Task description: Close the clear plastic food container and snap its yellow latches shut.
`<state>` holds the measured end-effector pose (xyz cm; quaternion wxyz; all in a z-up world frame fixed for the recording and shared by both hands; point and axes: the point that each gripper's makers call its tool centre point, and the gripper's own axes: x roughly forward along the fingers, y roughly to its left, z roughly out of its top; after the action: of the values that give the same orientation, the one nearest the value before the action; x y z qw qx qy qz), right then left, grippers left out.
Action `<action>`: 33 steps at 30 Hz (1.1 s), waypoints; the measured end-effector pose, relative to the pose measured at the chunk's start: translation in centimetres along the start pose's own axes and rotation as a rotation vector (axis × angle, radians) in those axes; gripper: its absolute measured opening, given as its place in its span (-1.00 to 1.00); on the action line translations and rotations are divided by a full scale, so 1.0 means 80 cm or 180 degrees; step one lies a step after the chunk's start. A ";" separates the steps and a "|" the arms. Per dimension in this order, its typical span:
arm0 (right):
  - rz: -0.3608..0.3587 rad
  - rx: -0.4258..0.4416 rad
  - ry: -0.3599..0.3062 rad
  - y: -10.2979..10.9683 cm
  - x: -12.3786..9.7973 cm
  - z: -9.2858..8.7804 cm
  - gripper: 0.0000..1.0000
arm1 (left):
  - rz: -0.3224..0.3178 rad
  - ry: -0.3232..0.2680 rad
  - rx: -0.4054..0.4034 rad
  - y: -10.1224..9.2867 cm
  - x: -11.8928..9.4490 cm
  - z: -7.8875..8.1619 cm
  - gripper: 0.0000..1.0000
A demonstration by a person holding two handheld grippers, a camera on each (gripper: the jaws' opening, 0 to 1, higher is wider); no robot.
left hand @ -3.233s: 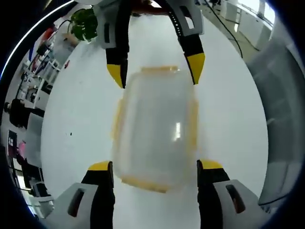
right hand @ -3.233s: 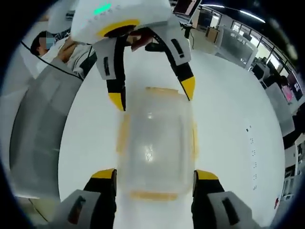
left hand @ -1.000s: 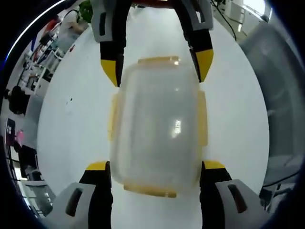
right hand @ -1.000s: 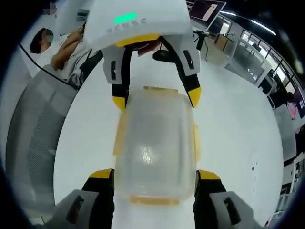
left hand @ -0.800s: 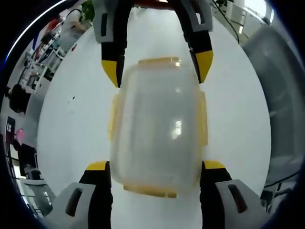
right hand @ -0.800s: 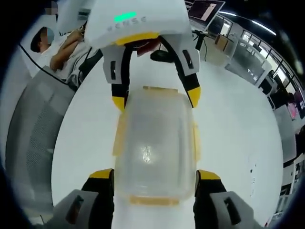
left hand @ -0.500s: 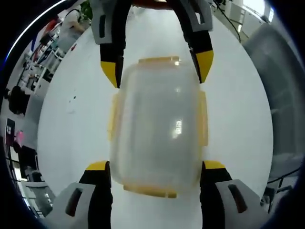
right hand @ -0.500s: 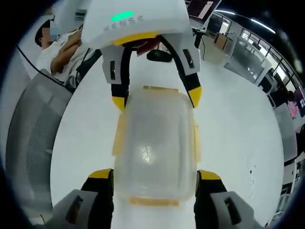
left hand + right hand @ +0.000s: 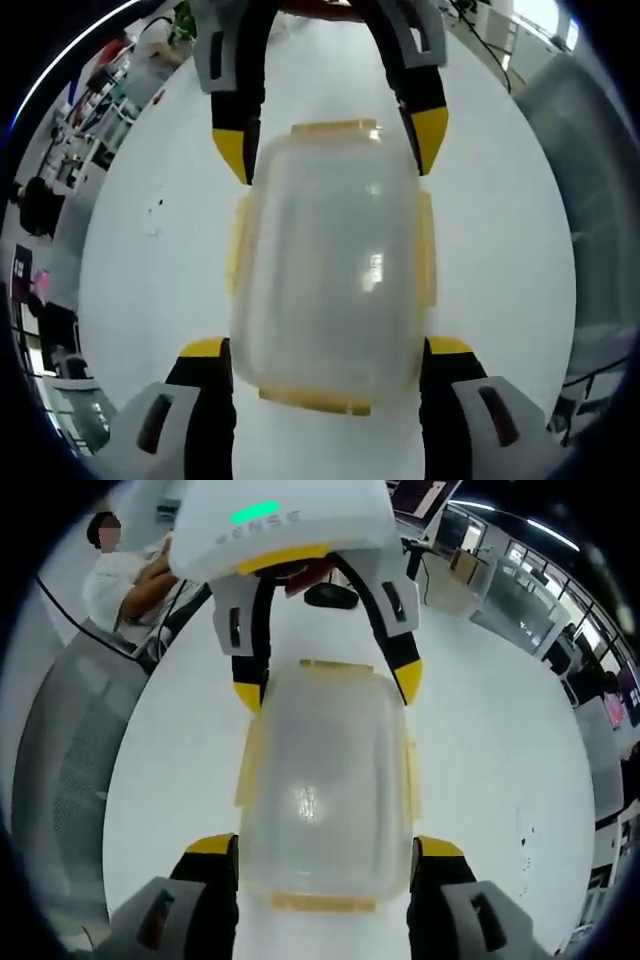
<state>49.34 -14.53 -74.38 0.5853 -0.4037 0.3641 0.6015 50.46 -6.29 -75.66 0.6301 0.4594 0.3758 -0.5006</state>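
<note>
Centrally placed on white surface (image 9: 150,300): clear plastic food container (image 9: 330,265), lid on, long axis running straight between the two facing tongs. Rounded-rectangle outline, frosted translucent plastic, smooth, with a small glare spot on the lid. Yellow latches (image 9: 427,250) on all four edges, thin opaque strips; short-end latches point toward each tool. Whether snapped down: cannot tell.

Left tongs (image 9: 324,350) spread wide, yellow-tipped black jaws flanking the near short end, gripping nothing. Right tongs (image 9: 324,842) likewise wide apart at the opposite short end, nothing held. Contact with the container walls: cannot tell. Same container (image 9: 325,785) in right gripper view, same axis, with left tongs (image 9: 325,685) entering from the top. Grey mesh chair (image 9: 70,740) beside surface.
</note>
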 end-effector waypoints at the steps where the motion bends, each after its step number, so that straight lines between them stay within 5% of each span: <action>1: -0.0001 0.0005 -0.0001 0.000 0.000 0.000 0.37 | 0.0000 -0.0006 -0.0007 0.000 0.000 0.000 0.48; 33: -0.0202 0.0260 -0.0095 0.021 -0.030 -0.010 0.34 | 0.0086 -0.0082 -0.0333 -0.017 -0.024 -0.008 0.52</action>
<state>47.67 -16.28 -72.59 0.6254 -0.3818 0.3666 0.5732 48.69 -5.27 -74.36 0.6648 0.4243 0.3871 -0.4776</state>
